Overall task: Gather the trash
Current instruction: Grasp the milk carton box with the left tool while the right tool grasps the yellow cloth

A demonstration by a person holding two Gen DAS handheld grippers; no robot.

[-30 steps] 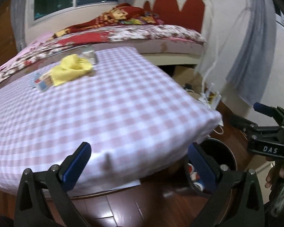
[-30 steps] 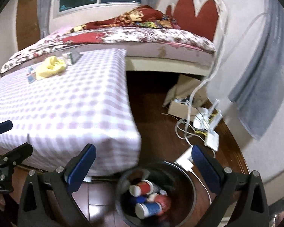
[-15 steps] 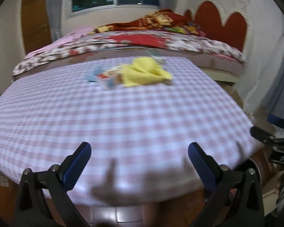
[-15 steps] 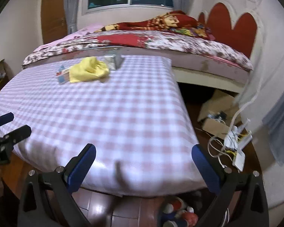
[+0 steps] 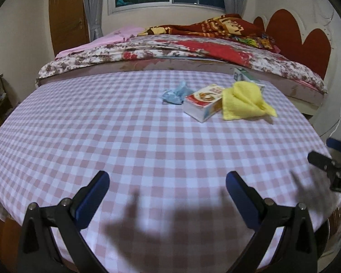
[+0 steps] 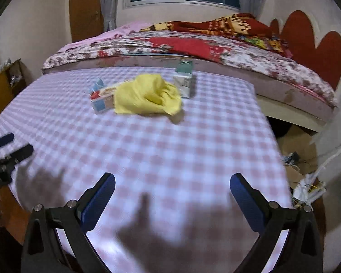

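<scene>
Pink-and-white checked cloth covers the counter; both grippers hover over its near edge, empty. Left gripper: jaws wide, nothing between. Right gripper: jaws wide too, blue pads bare.

Trash sits in a cluster toward 12–1 o'clock on the far part of the counter, well apart from both grippers. Left wrist view shows a crumpled blue wrapper, a red-and-white carton lying flat just beside it, a yellow cloth touching the carton's right end, and only a corner of a green-white box behind the cloth.

Right wrist view gives the green-white box upright and clear, at 12 o'clock, just beside the yellow cloth; here the cloth hides most of the carton and the blue wrapper is barely a sliver. This view also shows floor clutter, cables at 3 o'clock off the counter edge.

Each view catches the other gripper at its side margin. Floral bed behind the counter.
</scene>
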